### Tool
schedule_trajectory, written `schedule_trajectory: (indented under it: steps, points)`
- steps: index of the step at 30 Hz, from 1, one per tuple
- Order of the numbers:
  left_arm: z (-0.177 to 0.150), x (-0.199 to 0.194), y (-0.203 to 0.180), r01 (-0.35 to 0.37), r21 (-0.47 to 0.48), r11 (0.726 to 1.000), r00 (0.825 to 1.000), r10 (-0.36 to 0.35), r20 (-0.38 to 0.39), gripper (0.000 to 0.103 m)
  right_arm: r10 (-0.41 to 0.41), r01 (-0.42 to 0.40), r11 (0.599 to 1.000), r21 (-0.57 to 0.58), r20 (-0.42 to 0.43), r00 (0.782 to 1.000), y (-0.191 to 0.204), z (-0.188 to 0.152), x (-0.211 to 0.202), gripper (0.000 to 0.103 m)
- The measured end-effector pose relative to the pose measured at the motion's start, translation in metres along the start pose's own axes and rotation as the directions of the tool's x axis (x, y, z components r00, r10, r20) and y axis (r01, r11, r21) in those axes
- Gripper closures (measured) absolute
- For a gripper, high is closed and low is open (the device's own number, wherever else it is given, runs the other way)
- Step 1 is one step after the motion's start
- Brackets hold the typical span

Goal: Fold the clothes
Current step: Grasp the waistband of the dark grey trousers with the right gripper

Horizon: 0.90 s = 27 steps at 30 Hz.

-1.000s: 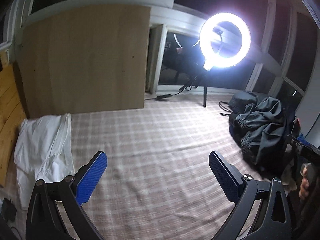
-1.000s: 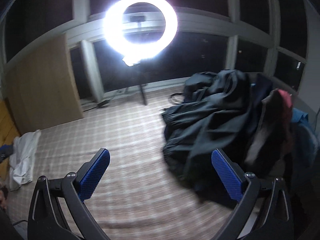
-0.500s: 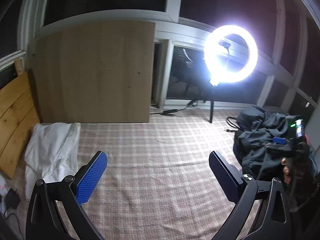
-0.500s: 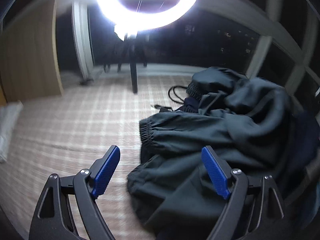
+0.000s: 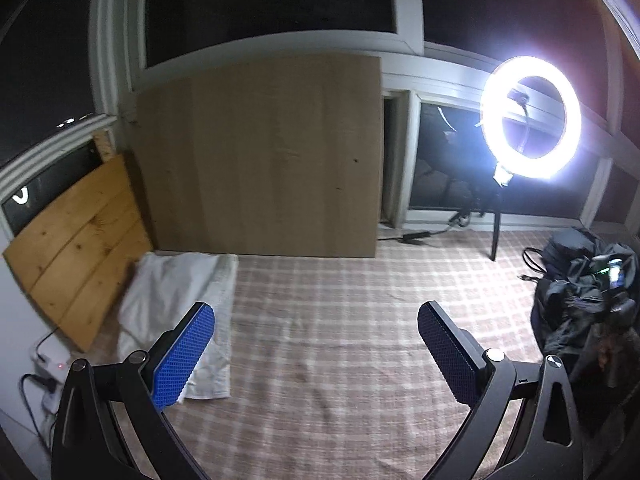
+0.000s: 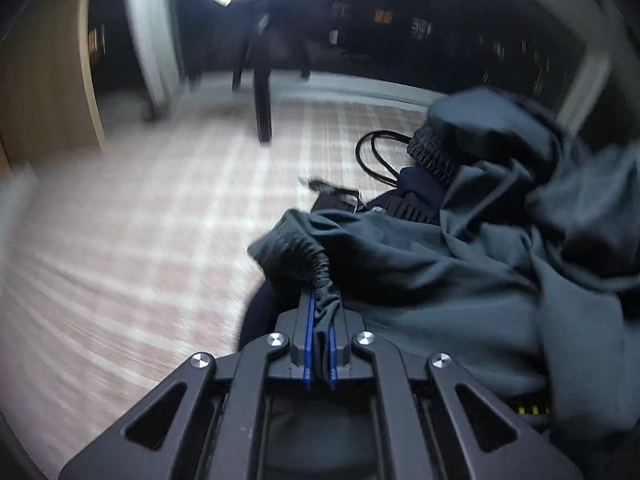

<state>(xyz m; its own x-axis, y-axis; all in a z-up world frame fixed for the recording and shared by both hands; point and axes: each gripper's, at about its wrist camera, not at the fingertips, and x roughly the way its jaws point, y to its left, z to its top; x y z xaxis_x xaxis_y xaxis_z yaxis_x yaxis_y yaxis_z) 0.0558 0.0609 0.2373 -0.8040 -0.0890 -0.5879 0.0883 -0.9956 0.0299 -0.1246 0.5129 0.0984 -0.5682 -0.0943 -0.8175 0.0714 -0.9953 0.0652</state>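
**Dark garment pinched at its elastic hem**

Right hand-held gripper (image 6: 319, 344): clamped nearly flat on the gathered elastic edge of the garment (image 6: 420, 280), blue pads (image 6: 307, 336) with a thin fold of cloth pressed between them. Rest of the garment heaped ahead and to the right of that grip, slumped over the clothes pile (image 6: 540, 184). Black cord (image 6: 372, 160) looped just beyond the pile, on the checked sheet (image 6: 140, 208).

Left hand-held gripper (image 5: 316, 344): jaws wide, nothing between them, hanging above bare checked sheet. White cloth (image 5: 176, 292) just beyond its left pad. Clothes pile (image 5: 580, 292) well off to its right, with the right gripper's body showing against it.

Handling, as a judgement:
- Thin, smooth, probably synthetic; light, fully limp, no stiffness to hold a shape. Bound to drape and swing once lifted.
- Likely slippery; a pinch on plain cloth apt to creep. Ribbed elastic bulkier and grippier, so the present hold a sound one.
- Not fragile; a firm pull safe enough.
- Risk of dragging neighbouring clothes or the cord along, given how tangled the heap looks.

Where to take hold next, again a judgement: the same elastic hem, further along, with the free left gripper, so as to stretch the edge straight between both and lay the garment flat on the open sheet. Which part of the garment the elastic belongs to, waist or cuff: cannot tell.
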Motion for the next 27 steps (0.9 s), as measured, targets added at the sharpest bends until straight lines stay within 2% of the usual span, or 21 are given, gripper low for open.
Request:
schedule_trajectory:
  steps: [2, 4, 6, 9, 10, 12, 14, 16, 18, 20, 22, 25, 26, 27]
  points:
    - [0.003, -0.006, 0.005, -0.007, 0.004, 1.0, 1.0, 0.007, 0.008, 0.001, 0.086, -0.092, 0.992, 0.088, 0.073, 0.994, -0.018, 0.005, -0.028, 0.098]
    - [0.007, -0.01, 0.01, -0.023, 0.021, 1.0, 1.0, 0.023, 0.02, 0.001, 0.142, -0.168, 0.974, 0.149, 0.175, 0.974, -0.034, 0.011, -0.068, 0.098]
    - [0.01, -0.011, 0.014, -0.027, 0.031, 0.999, 0.999, 0.026, 0.032, 0.001, 0.163, -0.211, 0.961, 0.181, 0.247, 0.955, -0.04, 0.017, -0.102, 0.098]
    - [0.017, -0.015, 0.024, 0.004, 0.032, 0.999, 0.998, -0.006, 0.059, 0.001, 0.18, -0.261, 0.943, 0.205, 0.345, 0.921, -0.03, 0.027, -0.155, 0.098]
    - [0.019, -0.017, 0.028, 0.014, 0.032, 0.999, 0.997, -0.016, 0.07, 0.001, 0.185, -0.268, 0.943, 0.197, 0.36, 0.914, -0.019, 0.029, -0.168, 0.098]
    - [0.021, -0.022, 0.037, 0.028, 0.038, 0.999, 0.995, -0.032, 0.09, 0.001, 0.244, -0.32, 0.937, 0.141, 0.391, 0.888, 0.022, 0.035, -0.194, 0.098]
    - [0.021, -0.027, 0.048, 0.033, 0.045, 0.998, 0.993, -0.038, 0.11, 0.001, 0.318, -0.372, 0.927, 0.056, 0.412, 0.854, 0.073, 0.037, -0.217, 0.098]
    - [0.019, -0.033, 0.064, 0.026, 0.043, 0.999, 0.992, -0.031, 0.124, 0.001, 0.41, -0.439, 0.898, -0.027, 0.416, 0.812, 0.132, 0.04, -0.234, 0.098]
    - [0.017, -0.038, 0.083, 0.01, 0.028, 1.0, 0.991, -0.013, 0.134, 0.001, 0.526, -0.533, 0.84, -0.098, 0.386, 0.758, 0.203, 0.045, -0.247, 0.098]
    - [0.011, -0.046, 0.113, -0.014, -0.012, 1.0, 0.989, 0.016, 0.145, 0.001, 0.646, -0.616, 0.761, -0.202, 0.324, 0.692, 0.284, 0.044, -0.257, 0.098]
    - [0.005, -0.053, 0.142, -0.059, -0.05, 0.997, 0.987, 0.065, 0.146, 0.001, 0.723, -0.669, 0.691, -0.274, 0.261, 0.64, 0.351, 0.038, -0.263, 0.098]
    - [-0.008, -0.059, 0.185, -0.124, -0.109, 0.986, 0.983, 0.138, 0.124, 0.001, 0.824, -0.757, 0.554, -0.346, 0.099, 0.558, 0.46, 0.023, -0.258, 0.098]
    - [-0.013, -0.06, 0.198, -0.141, -0.128, 0.982, 0.981, 0.156, 0.114, 0.001, 0.842, -0.786, 0.509, -0.351, 0.012, 0.54, 0.492, 0.017, -0.25, 0.098]
    - [-0.017, -0.06, 0.207, -0.154, -0.141, 0.978, 0.98, 0.169, 0.102, 0.001, 0.843, -0.803, 0.481, -0.353, -0.065, 0.533, 0.514, 0.01, -0.243, 0.098]
